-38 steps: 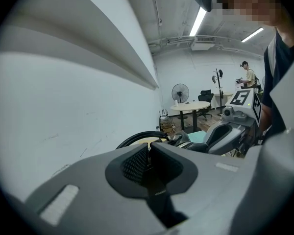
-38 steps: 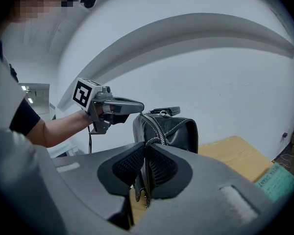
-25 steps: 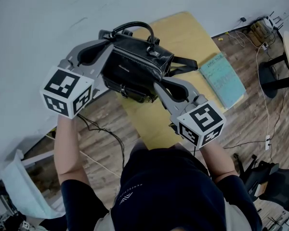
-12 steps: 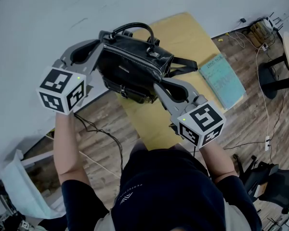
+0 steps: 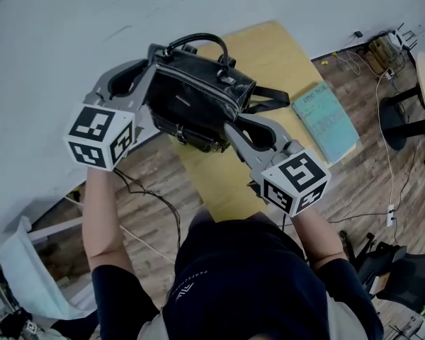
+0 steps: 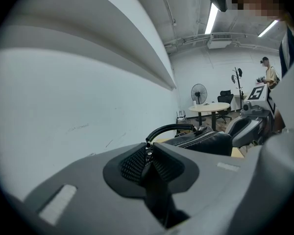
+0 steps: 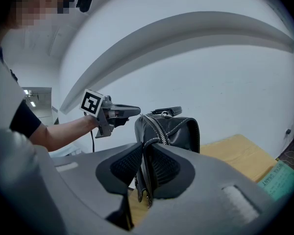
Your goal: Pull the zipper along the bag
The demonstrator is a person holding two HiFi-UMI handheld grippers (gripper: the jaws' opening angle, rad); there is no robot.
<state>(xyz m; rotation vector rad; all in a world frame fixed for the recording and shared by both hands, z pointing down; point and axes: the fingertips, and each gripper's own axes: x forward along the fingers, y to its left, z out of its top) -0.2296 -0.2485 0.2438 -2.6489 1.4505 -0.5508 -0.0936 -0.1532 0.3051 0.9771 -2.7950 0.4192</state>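
Note:
A black leather bag (image 5: 198,98) stands on the wooden table (image 5: 269,55), its silver zipper (image 5: 198,83) running along the top under the handle (image 5: 198,40). My left gripper (image 5: 154,61) is at the bag's far left end. In the left gripper view (image 6: 148,154) its jaws have just been opening a little, but the pads still pinch the small metal zipper pull (image 6: 148,153). My right gripper (image 5: 231,127) is at the near right end. Its jaws (image 7: 144,153) have just been opening too, and the bag's end fold (image 7: 148,146) still fills the gap between the pads.
A teal book (image 5: 326,119) lies on the table's right part. A white wall runs close behind the bag. Cables (image 5: 149,197) trail over the wood floor. Far off stand a round table (image 6: 209,106), a fan (image 6: 199,92) and a person.
The left gripper has tilted slightly at the bag's far end. The right gripper and the bag stay where they were.

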